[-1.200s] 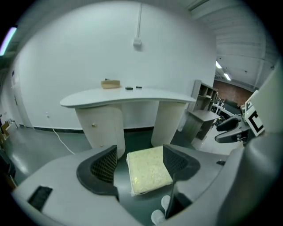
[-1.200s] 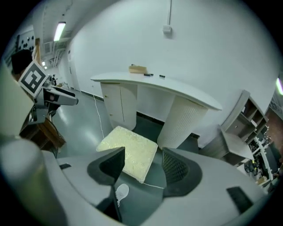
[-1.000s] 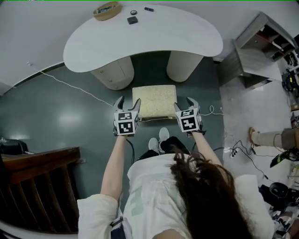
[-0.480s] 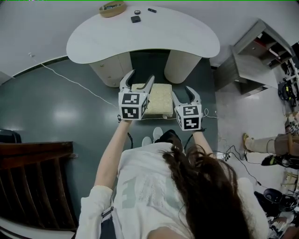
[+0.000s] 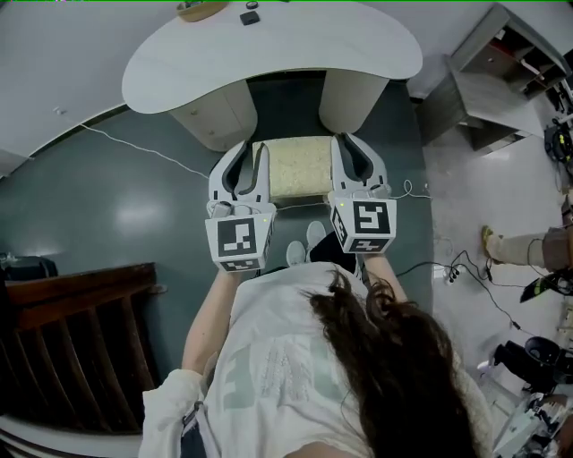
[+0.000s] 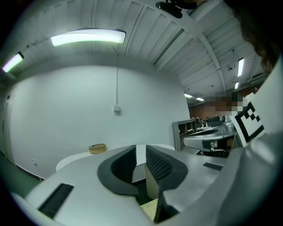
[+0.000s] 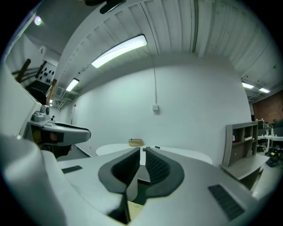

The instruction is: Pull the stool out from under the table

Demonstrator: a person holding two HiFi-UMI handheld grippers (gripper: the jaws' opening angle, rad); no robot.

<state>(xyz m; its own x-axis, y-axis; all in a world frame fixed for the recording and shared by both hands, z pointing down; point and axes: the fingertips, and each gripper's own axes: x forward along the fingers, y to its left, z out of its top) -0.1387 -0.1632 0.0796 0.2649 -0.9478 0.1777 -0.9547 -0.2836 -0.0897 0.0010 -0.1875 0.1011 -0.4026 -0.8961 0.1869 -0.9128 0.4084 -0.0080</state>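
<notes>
The stool (image 5: 298,167), a square seat with a pale yellow cushion, stands on the dark floor just in front of the white curved table (image 5: 269,55), between the table's two round legs. My left gripper (image 5: 248,154) hangs in the air over the stool's left edge. Its jaws have just been closing to a narrow gap with nothing between them. My right gripper (image 5: 352,148) hangs over the stool's right edge. Its jaws have also just been closing and stand almost together, empty. In both gripper views a corner of the cushion (image 6: 150,210) (image 7: 132,208) shows below the jaws.
A basket (image 5: 201,9) and small black items (image 5: 250,17) lie on the table's far side. A grey shelf unit (image 5: 497,85) stands at the right, dark wooden furniture (image 5: 76,358) at the lower left. A white cable (image 5: 134,143) runs across the floor. Cables and another person's foot (image 5: 528,243) are at the right.
Both grippers have risen from beside the stool's seat and now point toward the table and wall. Their jaws went from wide apart to nearly closed. The stool has not moved.
</notes>
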